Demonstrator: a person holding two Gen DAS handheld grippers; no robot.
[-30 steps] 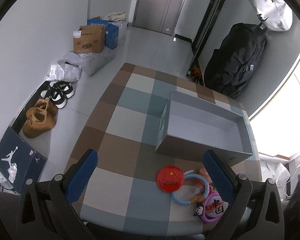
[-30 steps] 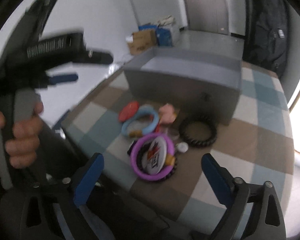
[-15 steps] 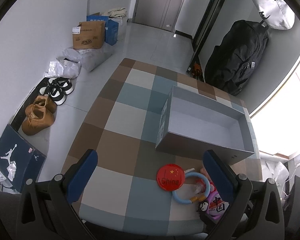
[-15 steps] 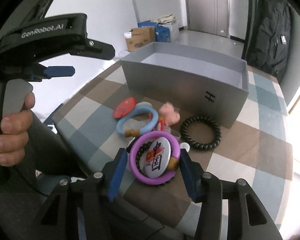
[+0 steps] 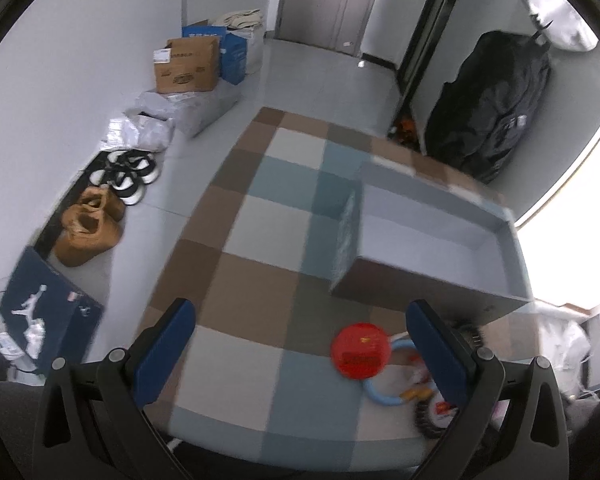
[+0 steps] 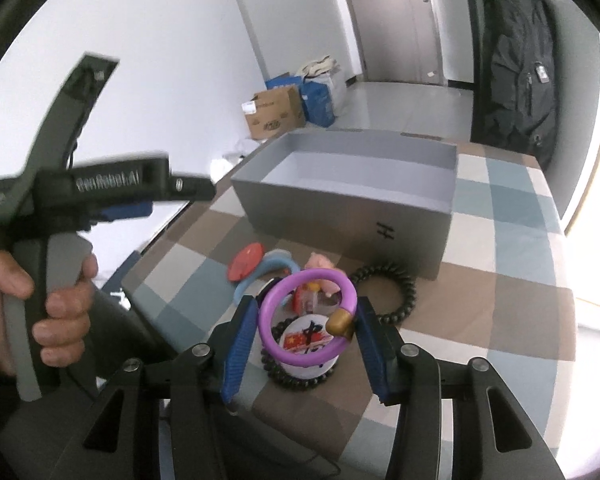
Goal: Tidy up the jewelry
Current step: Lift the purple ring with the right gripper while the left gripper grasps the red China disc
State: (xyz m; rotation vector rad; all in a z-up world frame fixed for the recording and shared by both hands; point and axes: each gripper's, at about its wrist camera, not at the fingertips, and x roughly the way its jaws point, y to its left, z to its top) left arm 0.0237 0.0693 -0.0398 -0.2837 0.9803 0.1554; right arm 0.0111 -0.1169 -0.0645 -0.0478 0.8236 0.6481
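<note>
My right gripper (image 6: 306, 334) is shut on a purple bangle (image 6: 269, 312) with a gold clasp and holds it lifted above the pile. Below it lie a white badge (image 6: 306, 340) inside a dark bead bracelet, a black bead bracelet (image 6: 404, 294), a blue ring (image 6: 274, 266), a red round badge (image 6: 245, 266) and a pink piece (image 6: 320, 262). An open grey box (image 6: 352, 200) stands behind them. My left gripper (image 5: 300, 354) is open and empty above the checked tabletop; the red badge (image 5: 359, 350) and blue ring (image 5: 384, 394) lie near its right finger.
The checked table (image 5: 260, 248) ends close in front. On the floor at the left are shoes (image 5: 88, 228), a dark shoe box (image 5: 44, 316) and cardboard boxes (image 5: 186, 66). A black bag (image 5: 488, 104) stands behind the table. The left gripper's handle and hand (image 6: 56, 264) show in the right wrist view.
My right gripper closed on the purple bangle and lifted it off the white badge. My left gripper shifted; its view is blurred with motion.
</note>
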